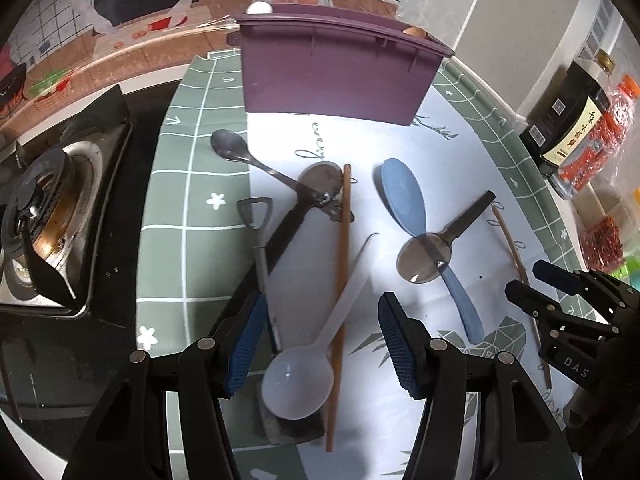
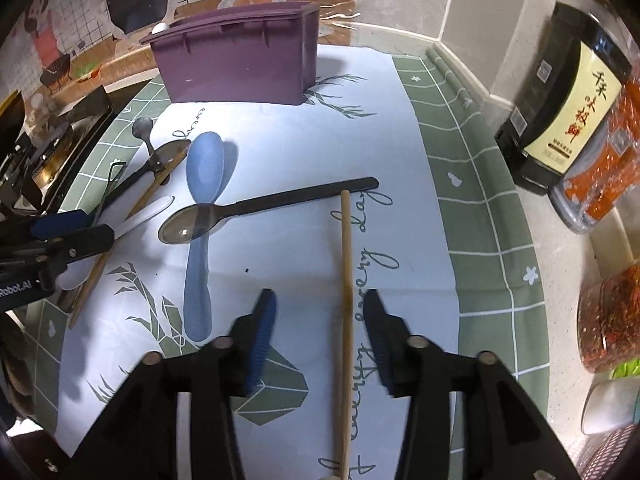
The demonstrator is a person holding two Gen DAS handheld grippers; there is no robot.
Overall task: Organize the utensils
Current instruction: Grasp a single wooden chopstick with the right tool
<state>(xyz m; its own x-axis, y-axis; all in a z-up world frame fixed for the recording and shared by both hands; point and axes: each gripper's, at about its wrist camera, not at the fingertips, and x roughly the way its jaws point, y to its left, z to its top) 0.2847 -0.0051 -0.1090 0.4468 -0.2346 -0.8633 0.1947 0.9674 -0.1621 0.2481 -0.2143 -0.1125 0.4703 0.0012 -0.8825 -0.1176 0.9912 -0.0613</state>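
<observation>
Most utensils lie loose on the table's patterned mat (image 2: 472, 184), well short of the purple plastic holder (image 2: 240, 68) at its far edge. Left gripper (image 1: 320, 344) jaws gape over the clear plastic spoon (image 1: 298, 384); right gripper (image 2: 320, 340) jaws stand released around a wooden chopstick (image 2: 346, 280).

A bin (image 2: 236, 68) stands at the mat's (image 2: 480, 208) far edge. Before it, a black-handled spoon (image 2: 248, 210) lies across a paddle (image 2: 202, 216); a chopstick (image 2: 346, 300) lies right, bottles (image 2: 560, 120) perhaps off the mat.

Purple bin (image 1: 336, 76), blue rice paddle (image 2: 202, 216), green-grid-bordered white mat (image 2: 472, 216).
</observation>
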